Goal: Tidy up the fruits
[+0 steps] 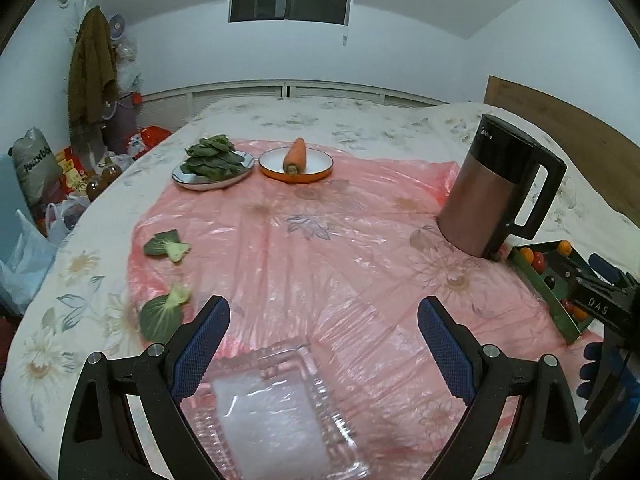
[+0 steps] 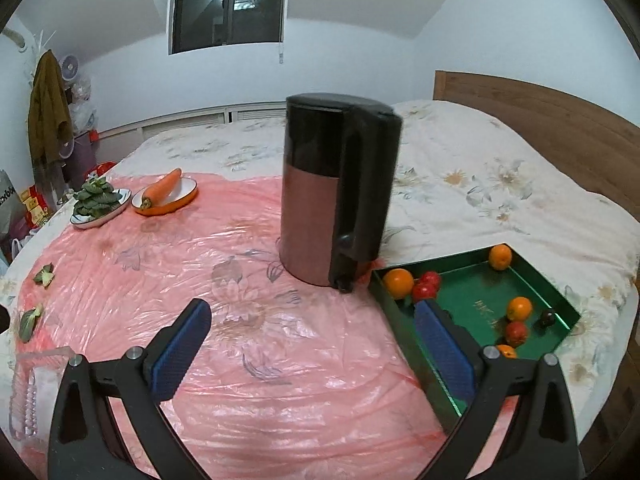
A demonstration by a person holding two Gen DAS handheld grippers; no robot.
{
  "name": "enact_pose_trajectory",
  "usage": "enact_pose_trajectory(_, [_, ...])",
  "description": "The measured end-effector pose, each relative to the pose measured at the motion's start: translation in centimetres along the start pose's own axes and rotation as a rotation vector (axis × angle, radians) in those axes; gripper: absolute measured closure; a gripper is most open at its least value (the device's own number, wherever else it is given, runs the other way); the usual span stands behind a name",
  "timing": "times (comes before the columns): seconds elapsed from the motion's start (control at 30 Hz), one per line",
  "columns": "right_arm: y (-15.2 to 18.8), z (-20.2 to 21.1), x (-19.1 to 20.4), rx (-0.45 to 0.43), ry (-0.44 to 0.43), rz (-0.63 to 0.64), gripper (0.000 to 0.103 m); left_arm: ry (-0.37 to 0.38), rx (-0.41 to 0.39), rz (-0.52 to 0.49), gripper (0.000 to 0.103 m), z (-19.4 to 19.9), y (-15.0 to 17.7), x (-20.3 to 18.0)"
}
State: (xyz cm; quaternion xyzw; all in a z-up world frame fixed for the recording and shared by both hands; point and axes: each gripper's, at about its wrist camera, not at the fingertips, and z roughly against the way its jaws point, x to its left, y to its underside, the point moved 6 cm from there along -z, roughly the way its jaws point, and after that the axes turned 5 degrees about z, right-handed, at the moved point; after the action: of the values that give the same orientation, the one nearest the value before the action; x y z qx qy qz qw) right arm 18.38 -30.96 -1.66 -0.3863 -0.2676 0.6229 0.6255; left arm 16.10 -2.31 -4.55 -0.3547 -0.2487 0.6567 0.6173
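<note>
A green tray [image 2: 472, 292] at the right holds several small fruits: oranges [image 2: 398, 282], red ones [image 2: 425, 290] and a dark one [image 2: 546, 317]. It also shows in the left wrist view [image 1: 532, 276]. A clear glass dish [image 1: 276, 412] lies just under my left gripper [image 1: 324, 316], which is open and empty. The dish shows at the left edge of the right wrist view [image 2: 32, 396]. My right gripper [image 2: 314, 316] is open and empty, its right finger over the tray's near-left rim.
A black and copper kettle [image 2: 340, 192] stands beside the tray on the pink plastic sheet [image 2: 248, 360]. At the back, a plate of greens [image 1: 214, 162] and an orange dish with a carrot [image 1: 295, 160]. Two loose green leaves [image 1: 166, 244] lie at the left.
</note>
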Motion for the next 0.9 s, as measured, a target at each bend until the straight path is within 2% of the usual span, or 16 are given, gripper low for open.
enact_pose_trajectory(0.27, [0.0, 0.9, -1.0, 0.000, 0.020, -0.006, 0.000, -0.013, -0.016, 0.010, 0.011, 1.4, -0.1, 0.9])
enact_pose_trajectory(0.9, [0.6, 0.5, -2.0, 0.008, 0.036, 0.005, 0.000, -0.027, -0.043, 0.003, 0.010, 1.7, -0.6, 0.9])
